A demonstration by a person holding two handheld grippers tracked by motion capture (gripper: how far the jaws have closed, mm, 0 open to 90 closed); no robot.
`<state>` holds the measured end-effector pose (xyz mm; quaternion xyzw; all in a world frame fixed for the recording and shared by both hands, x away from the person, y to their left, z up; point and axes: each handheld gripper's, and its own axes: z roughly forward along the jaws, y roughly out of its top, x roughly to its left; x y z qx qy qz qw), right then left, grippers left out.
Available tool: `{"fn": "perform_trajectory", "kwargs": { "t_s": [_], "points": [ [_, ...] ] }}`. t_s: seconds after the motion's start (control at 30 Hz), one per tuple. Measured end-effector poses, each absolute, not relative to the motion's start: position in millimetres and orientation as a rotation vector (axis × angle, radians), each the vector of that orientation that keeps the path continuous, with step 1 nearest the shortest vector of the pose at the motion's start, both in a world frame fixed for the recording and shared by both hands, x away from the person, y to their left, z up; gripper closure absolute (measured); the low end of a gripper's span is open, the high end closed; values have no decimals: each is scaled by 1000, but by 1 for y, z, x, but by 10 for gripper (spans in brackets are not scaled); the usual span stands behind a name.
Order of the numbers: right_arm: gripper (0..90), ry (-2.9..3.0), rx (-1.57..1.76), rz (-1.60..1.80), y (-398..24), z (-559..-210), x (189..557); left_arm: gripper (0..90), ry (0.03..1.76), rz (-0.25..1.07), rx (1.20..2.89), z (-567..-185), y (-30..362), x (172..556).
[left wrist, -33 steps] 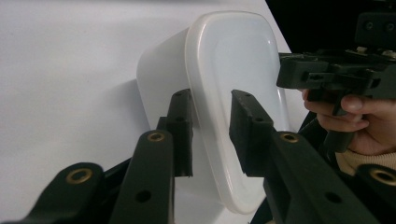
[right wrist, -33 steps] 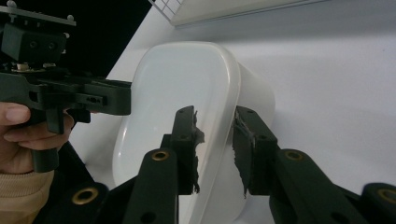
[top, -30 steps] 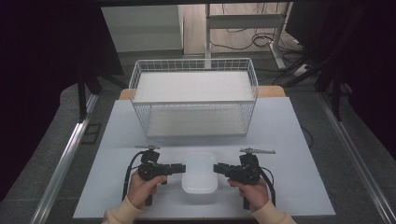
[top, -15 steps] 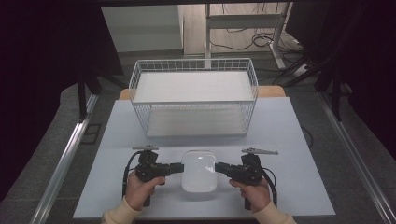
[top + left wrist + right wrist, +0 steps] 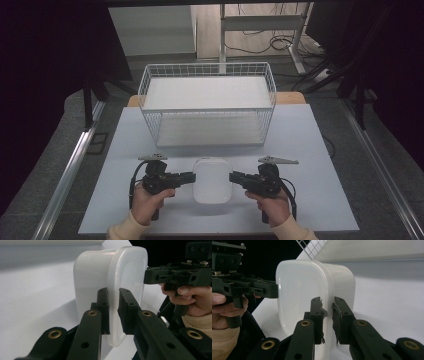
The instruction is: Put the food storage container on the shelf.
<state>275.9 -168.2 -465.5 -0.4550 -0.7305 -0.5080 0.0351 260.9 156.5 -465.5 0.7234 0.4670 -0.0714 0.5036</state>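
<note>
A white lidded plastic container (image 5: 212, 180) sits at the front middle of the table, between both grippers. My left gripper (image 5: 193, 176) is shut on the lid's rim at the container's left side. In the left gripper view the rim (image 5: 113, 290) runs between my left gripper's (image 5: 113, 307) two pads. At the opposite side my right gripper (image 5: 231, 176) is shut on the same rim. The right gripper view shows the container (image 5: 307, 290) with that edge pinched in my right gripper (image 5: 327, 312). I cannot tell whether the container rests on the table or hangs just above it.
A white wire basket (image 5: 207, 107) with a white floor stands at the back of the pale table (image 5: 310, 150), a short way beyond the container. Table edges lie close on the left, right and front. Dark floor and metal rails flank the table.
Both grippers, holding the container, have moved slightly away from the person toward the basket. The container shows longer from above than a second ago.
</note>
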Motion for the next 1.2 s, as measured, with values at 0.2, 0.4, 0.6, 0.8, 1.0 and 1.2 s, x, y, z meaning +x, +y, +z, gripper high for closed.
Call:
{"fn": "perform_trajectory", "kwargs": {
  "t_s": [0.2, 0.4, 0.6, 0.8, 1.0, 1.2],
  "points": [
    [787, -2265, -1380, -1581, -167, -458, 279, 800, 1112, -153, 1742, -459, 158, 264],
    [787, -2283, -1363, -1602, -166, -449, 285, 801, 1099, -129, 1736, -451, 159, 268],
    [787, -2321, -1343, -1621, -163, -432, 295, 801, 1078, -99, 1725, -437, 161, 276],
    [787, -2347, -1327, -1642, -160, -414, 304, 802, 1061, -72, 1720, -421, 163, 285],
    [787, -2364, -1311, -1667, -158, -400, 311, 802, 1044, -51, 1708, -408, 165, 291],
    [787, -2374, -1307, -1682, -156, -389, 315, 802, 1035, -37, 1706, -398, 166, 295]
  ]
}}
